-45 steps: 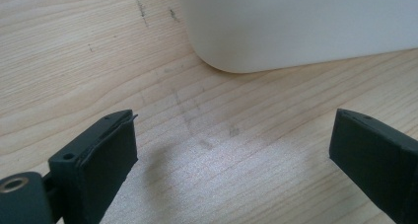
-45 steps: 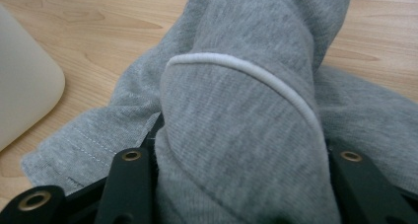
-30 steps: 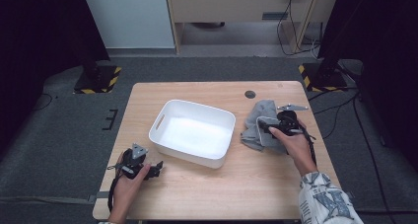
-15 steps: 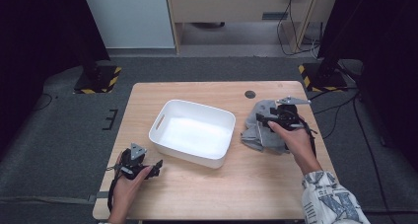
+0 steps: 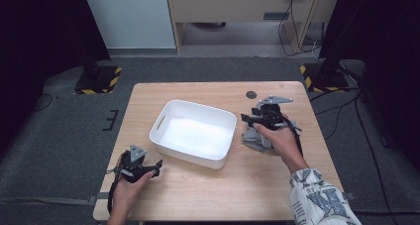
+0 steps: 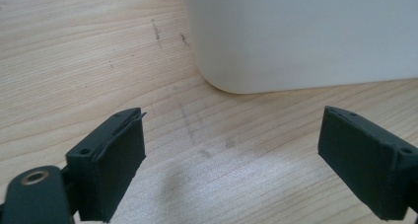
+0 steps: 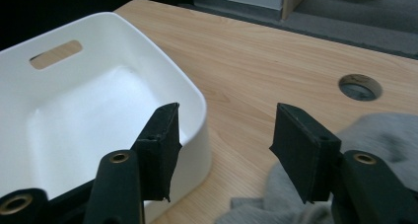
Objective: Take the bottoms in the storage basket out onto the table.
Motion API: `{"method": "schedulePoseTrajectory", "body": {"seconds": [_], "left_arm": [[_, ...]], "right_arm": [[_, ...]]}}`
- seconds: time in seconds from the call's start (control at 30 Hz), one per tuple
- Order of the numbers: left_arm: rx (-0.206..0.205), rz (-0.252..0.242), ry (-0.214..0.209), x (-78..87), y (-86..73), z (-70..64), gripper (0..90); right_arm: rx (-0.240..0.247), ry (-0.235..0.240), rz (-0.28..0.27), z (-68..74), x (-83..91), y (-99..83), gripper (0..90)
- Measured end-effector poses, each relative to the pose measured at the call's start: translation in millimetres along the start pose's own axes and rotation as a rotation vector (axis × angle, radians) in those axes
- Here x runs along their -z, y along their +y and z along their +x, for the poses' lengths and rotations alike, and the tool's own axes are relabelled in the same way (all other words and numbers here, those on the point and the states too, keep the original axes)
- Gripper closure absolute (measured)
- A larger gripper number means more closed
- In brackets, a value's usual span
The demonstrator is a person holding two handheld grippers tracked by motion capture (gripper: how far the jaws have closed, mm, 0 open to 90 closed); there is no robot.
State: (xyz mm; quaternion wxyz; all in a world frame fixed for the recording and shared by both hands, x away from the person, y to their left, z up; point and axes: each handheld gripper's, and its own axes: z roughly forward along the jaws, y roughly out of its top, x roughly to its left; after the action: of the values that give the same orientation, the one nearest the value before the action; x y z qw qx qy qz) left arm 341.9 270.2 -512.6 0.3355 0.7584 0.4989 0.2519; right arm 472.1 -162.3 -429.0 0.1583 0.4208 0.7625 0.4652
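Observation:
A white plastic bin (image 5: 195, 134) stands empty in the middle of the wooden table (image 5: 198, 93). A crumpled grey cloth (image 5: 257, 138) lies on the table to its right, and in the right gripper view the grey cloth (image 7: 379, 130) shows at lower right. My right gripper (image 5: 249, 118) hovers over the cloth's left part, open, with nothing between its jaws (image 7: 224, 142); it points at the bin's right wall (image 7: 194, 110). My left gripper (image 5: 157, 166) rests at the table's near left, open and empty (image 6: 231, 160), facing the bin's corner (image 6: 296, 36).
A round cable hole (image 5: 251, 94) sits in the table behind the cloth. Bare wood lies along the table's front and back edges. The bin has a slot handle (image 7: 55, 54) in its far end. Dark floor surrounds the table.
My right gripper has moved left and up off the cloth toward the bin's right edge. The left gripper has stayed in place.

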Motion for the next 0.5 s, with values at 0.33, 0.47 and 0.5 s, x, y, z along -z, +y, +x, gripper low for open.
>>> {"method": "schedulePoseTrajectory", "body": {"seconds": [0.33,0.47,0.5], "left_arm": [[0.019,-0.008,0.006,3.4,3.4,1.0,18.4],[0.029,-0.024,0.01,-1.8,6.5,1.8,18.4],[0.029,-0.024,0.01,-1.8,6.5,1.8,18.4]], "right_arm": [[0.038,0.031,0.037,23.1,-29.8,4.5,34.8],[0.02,0.024,0.051,19.4,-37.2,2.7,34.1],[0.02,0.024,0.051,19.4,-37.2,2.7,34.1]]}}
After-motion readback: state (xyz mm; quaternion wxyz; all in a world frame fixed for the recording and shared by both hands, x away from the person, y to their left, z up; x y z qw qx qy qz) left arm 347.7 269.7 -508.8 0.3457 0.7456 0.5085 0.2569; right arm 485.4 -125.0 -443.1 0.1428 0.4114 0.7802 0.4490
